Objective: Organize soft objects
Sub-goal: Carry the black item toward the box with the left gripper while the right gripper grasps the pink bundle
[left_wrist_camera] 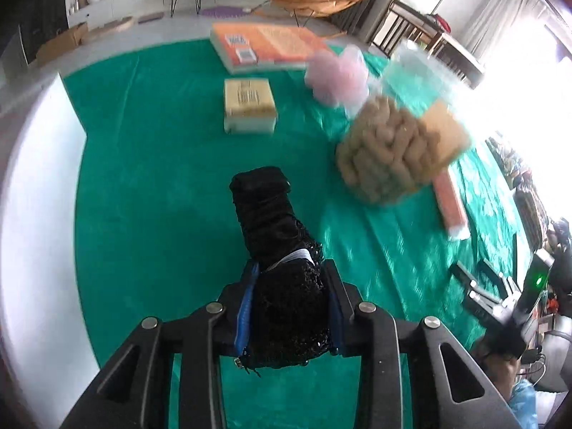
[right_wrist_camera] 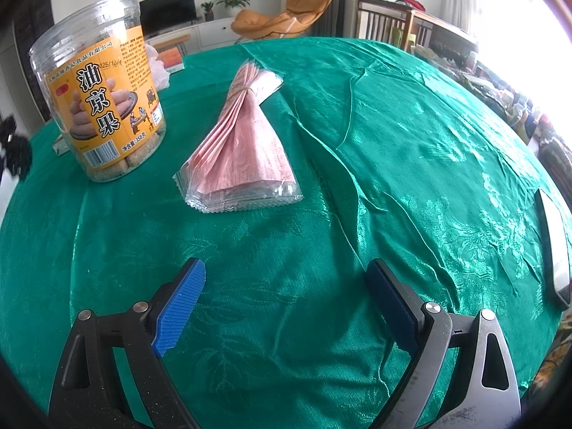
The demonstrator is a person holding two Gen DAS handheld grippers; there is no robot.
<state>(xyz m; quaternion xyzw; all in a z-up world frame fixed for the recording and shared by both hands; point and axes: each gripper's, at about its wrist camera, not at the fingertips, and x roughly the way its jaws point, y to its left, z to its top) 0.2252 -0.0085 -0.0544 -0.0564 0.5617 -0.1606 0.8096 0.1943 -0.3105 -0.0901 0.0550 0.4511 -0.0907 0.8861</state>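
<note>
My left gripper [left_wrist_camera: 291, 268] is shut on a black soft mesh pouch [left_wrist_camera: 266, 211]. Its blue pads press both sides of the pouch's lower part, and the upper end sticks out past the fingertips over the green tablecloth [left_wrist_camera: 153, 186]. A bit of the same black pouch [right_wrist_camera: 14, 153] shows at the far left edge of the right wrist view. My right gripper [right_wrist_camera: 286, 271] hovers open over bare green cloth with nothing between its fingers. A rubber-banded bundle of pink packets in clear wrap [right_wrist_camera: 243, 150] lies just beyond it.
A clear snack jar with an orange label [right_wrist_camera: 103, 107] stands left of the packets. Farther back lie a pale yellow boxed pack [left_wrist_camera: 250, 105], an orange book [left_wrist_camera: 268, 46] and a pink plastic-wrapped lump [left_wrist_camera: 339, 75]. A phone [right_wrist_camera: 554, 250] lies at the cloth's right edge.
</note>
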